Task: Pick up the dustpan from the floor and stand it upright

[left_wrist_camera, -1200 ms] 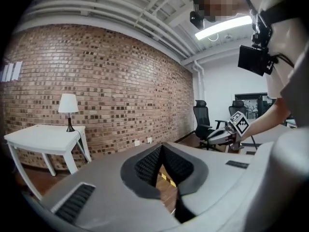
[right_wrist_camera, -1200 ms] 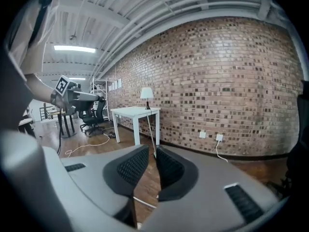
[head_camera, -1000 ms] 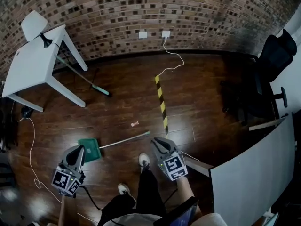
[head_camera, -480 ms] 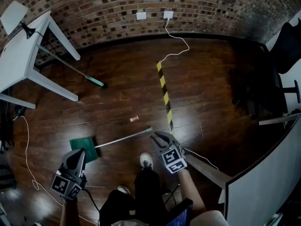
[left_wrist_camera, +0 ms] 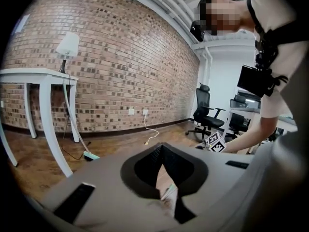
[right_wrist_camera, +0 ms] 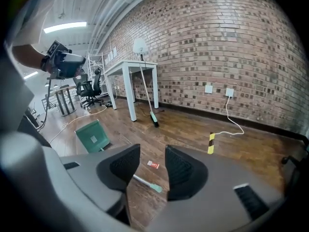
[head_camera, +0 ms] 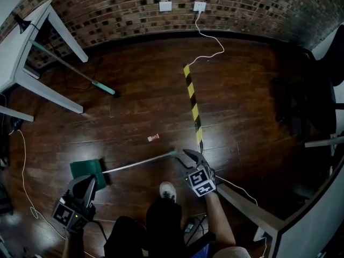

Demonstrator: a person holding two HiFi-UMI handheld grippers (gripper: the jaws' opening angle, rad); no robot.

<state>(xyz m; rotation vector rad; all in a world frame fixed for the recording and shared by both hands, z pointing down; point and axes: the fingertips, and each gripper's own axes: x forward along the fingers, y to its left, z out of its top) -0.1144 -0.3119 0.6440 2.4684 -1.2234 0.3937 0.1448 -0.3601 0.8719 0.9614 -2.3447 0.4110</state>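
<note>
Two labels are in view and you can't read either: a white sticker [right_wrist_camera: 94, 139] on the green dustpan [head_camera: 87, 169], and a small red-and-white scrap [head_camera: 153, 137] on the floor [head_camera: 134, 117] just past the handle [head_camera: 138, 163]. The marker cube [head_camera: 200, 181] shows only black-and-white squares, no text. Your right gripper [head_camera: 187, 156] has its jaws well apart, and they have just been opening. The handle's green tip [right_wrist_camera: 157, 187] lies on the floor in the gap between them, with the pads off it. Your left gripper [head_camera: 88, 183] has its jaw tips together with nothing gripped, and it hangs by the pan's near edge. The dustpan lies on the dark wood floor, pan at your left, with the silver handle running right to the right gripper's tips.
</note>
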